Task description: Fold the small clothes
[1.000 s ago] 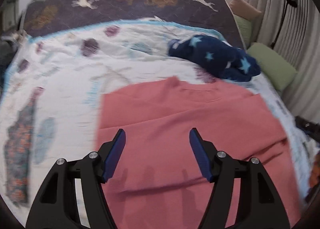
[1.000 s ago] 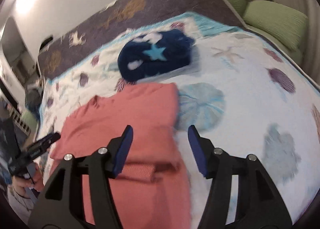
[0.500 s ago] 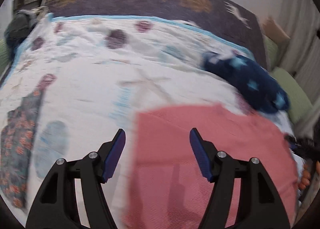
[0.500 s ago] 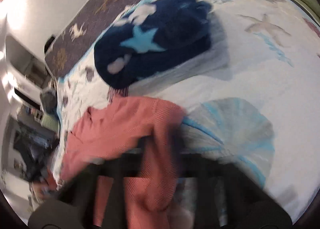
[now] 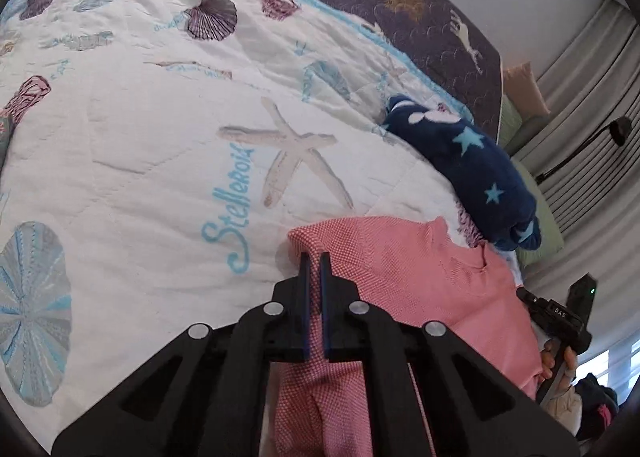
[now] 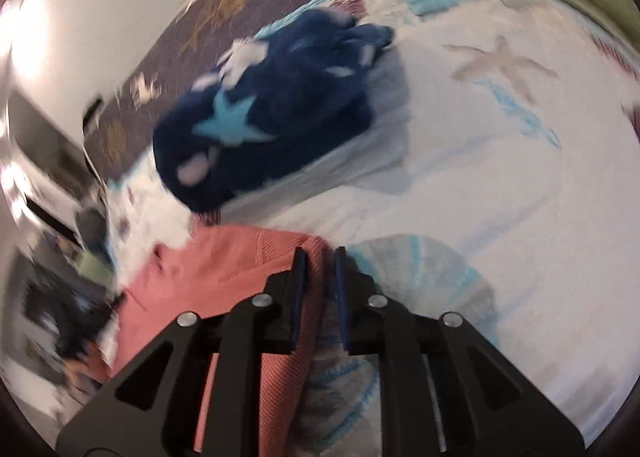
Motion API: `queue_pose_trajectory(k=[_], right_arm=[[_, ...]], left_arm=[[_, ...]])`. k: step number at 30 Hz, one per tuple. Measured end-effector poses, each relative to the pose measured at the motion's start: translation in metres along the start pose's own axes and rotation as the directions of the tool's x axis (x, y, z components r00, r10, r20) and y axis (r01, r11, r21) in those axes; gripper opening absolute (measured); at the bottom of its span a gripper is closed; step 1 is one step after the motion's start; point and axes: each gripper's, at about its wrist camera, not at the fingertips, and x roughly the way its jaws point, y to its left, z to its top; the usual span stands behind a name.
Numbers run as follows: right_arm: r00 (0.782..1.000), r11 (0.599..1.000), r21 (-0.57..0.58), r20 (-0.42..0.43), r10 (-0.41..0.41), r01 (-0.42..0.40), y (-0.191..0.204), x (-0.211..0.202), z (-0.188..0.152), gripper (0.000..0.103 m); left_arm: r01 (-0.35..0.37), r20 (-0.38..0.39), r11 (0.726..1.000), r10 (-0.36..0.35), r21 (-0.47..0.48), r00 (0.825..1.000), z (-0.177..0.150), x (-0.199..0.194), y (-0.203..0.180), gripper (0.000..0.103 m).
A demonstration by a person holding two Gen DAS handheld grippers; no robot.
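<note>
Grippers both clamped – my left gripper (image 5: 315,259) and right gripper (image 6: 319,255) each pinching a corner of the pink knit top (image 5: 404,277) on the seashell quilt (image 5: 140,145).

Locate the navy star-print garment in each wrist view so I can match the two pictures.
Left wrist: the navy star-print garment lies right of centre on the white quilt, beyond the pink top's collar.
Right wrist: the same garment, blurred, sits upper left of centre, just beyond the pink top.
Shared landmark: the pale starfish print on the quilt.
</note>
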Motion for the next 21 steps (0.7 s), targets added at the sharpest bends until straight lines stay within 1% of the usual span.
queue_pose_trajectory(k=[1, 2, 3, 4, 5, 6, 7, 8, 9, 10, 11, 12, 13, 14, 16, 17, 18, 19, 20, 21], right_arm=[[1.0, 1.0, 0.003, 0.005, 0.005, -0.005, -0.002, -0.003, 0.0, 0.023], [1.0, 1.0, -0.002, 0.007, 0.018, -0.018, -0.002, -0.005, -0.002, 0.03], [0.999, 0.999, -0.009, 0.008, 0.033, -0.033, -0.001, -0.006, -0.003, 0.04], [0.999, 0.999, -0.021, 0.009, 0.05, -0.05, 0.001, -0.006, -0.004, 0.045], [0.998, 0.998, -0.036, 0.009, 0.056, -0.055, 0.004, -0.006, -0.005, 0.053], [0.998, 0.997, -0.054, 0.007, 0.056, -0.056, 0.008, -0.005, -0.005, 0.058], [0.998, 0.996, -0.072, 0.002, 0.055, -0.055, 0.012, -0.003, -0.006, 0.059], [0.999, 0.995, -0.093, -0.01, 0.046, -0.047, 0.017, 0.0, -0.006, 0.059], [0.999, 0.994, -0.106, -0.019, 0.037, -0.039, 0.02, 0.003, -0.007, 0.058], [0.999, 0.992, -0.117, -0.027, 0.035, -0.038, 0.023, 0.006, -0.006, 0.051], [0.998, 0.99, -0.131, -0.055, 0.043, -0.05, 0.028, 0.013, -0.006, 0.018], [0.997, 0.99, -0.134, -0.069, 0.04, -0.049, 0.031, 0.017, -0.006, 0.006], [0.998, 0.989, -0.14, -0.053, 0.035, -0.042, 0.035, 0.016, -0.005, 0.006], [0.998, 0.986, -0.154, -0.019, 0.059, -0.062, 0.037, 0.008, -0.005, 0.005], [0.994, 0.982, -0.157, 0.032, 0.108, -0.101, 0.037, -0.006, -0.003, 0.005], [0.995, 0.985, -0.151, 0.044, 0.092, -0.084, 0.034, -0.007, -0.001, 0.005], [0.998, 0.989, -0.147, 0.044, 0.044, -0.037, 0.032, -0.003, 0.0, 0.005], [1.0, 0.991, -0.134, 0.027, -0.007, 0.01, 0.028, 0.004, 0.0, 0.006], [0.999, 0.994, -0.103, -0.018, -0.039, 0.037, 0.021, 0.014, -0.003, 0.01], [0.999, 0.997, -0.077, -0.023, -0.03, 0.028, 0.016, 0.014, -0.005, 0.011]], left_arm=[[0.01, 0.009, 1.0, -0.01, -0.003, 1.0, 0.001, -0.003, 0.002, 0.003], [0.017, 0.015, 1.0, -0.017, -0.005, 1.0, 0.002, -0.005, 0.002, 0.004], [0.014, 0.016, 1.0, -0.013, -0.005, 1.0, 0.001, -0.006, 0.002, 0.005], [-0.004, 0.018, 1.0, 0.004, 0.001, 1.0, 0.001, -0.006, 0.0, 0.009], [-0.02, 0.011, 1.0, 0.02, 0.006, 1.0, 0.001, -0.004, -0.001, 0.03], [-0.025, 0.005, 1.0, 0.025, 0.006, 1.0, 0.001, -0.003, -0.001, 0.052], [-0.027, -0.003, 1.0, 0.027, 0.007, 1.0, 0.0, 0.001, -0.002, 0.055], [-0.027, -0.013, 0.999, 0.027, 0.016, 1.0, -0.001, 0.005, -0.003, 0.055], [-0.048, -0.012, 0.998, 0.049, 0.044, 0.999, -0.003, 0.01, -0.007, 0.054], [-0.063, -0.002, 0.995, 0.064, 0.076, 0.998, -0.003, 0.014, -0.012, 0.049], [-0.054, -0.007, 0.995, 0.054, 0.088, 0.998, -0.003, 0.017, -0.015, 0.008], [-0.03, -0.032, 0.996, 0.032, 0.08, 0.999, -0.001, 0.021, -0.017, 0.004], [-0.037, -0.024, 0.997, 0.038, 0.07, 0.999, 0.0, 0.02, -0.018, 0.004], [-0.05, 0.019, 0.995, 0.048, 0.084, 0.999, 0.002, 0.012, -0.023, 0.004], [-0.037, 0.101, 0.994, 0.027, 0.102, 0.995, 0.003, -0.007, -0.027, 0.004], [-0.043, 0.143, 0.994, 0.028, 0.103, 0.989, 0.004, -0.017, -0.024, 0.004], [-0.063, 0.144, 0.993, 0.048, 0.098, 0.988, 0.005, -0.016, -0.021, 0.004], [-0.09, 0.128, 0.992, 0.078, 0.088, 0.989, 0.006, -0.011, -0.017, 0.004], [-0.121, 0.107, 0.99, 0.113, 0.078, 0.988, 0.005, -0.005, -0.012, 0.004], [-0.153, 0.081, 0.986, 0.147, 0.069, 0.986, 0.003, 0.002, -0.006, 0.008]])
